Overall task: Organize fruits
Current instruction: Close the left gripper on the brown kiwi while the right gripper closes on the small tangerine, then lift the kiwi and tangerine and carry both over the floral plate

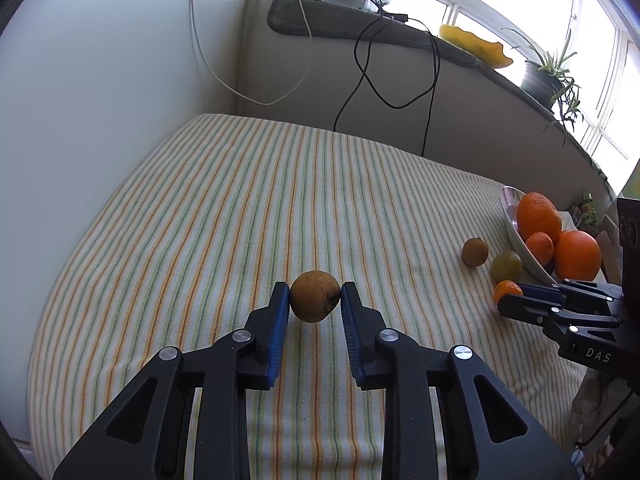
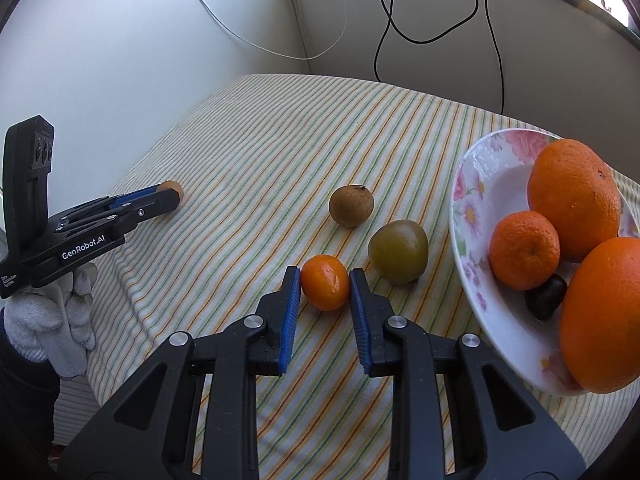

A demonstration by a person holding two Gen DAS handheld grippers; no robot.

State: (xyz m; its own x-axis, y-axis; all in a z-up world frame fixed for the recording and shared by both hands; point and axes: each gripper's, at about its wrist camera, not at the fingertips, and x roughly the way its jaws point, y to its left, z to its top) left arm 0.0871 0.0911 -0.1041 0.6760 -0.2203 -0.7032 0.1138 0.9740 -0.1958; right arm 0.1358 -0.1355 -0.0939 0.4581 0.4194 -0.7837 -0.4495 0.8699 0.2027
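blue-padded fingers of my left gripper (image 1: 315,300) are clamped on a brown round fruit (image 1: 315,296), held just above the striped cloth (image 1: 224,200), well apart from the floral bowl (image 2: 476,184); my right gripper (image 2: 325,286) has both pads against a small orange mandarin (image 2: 325,282) resting on the cloth. beside it lie a green fruit (image 2: 398,250) and a second brown fruit (image 2: 351,205), near the bowl holding two oranges (image 2: 574,198), a mandarin and a dark fruit
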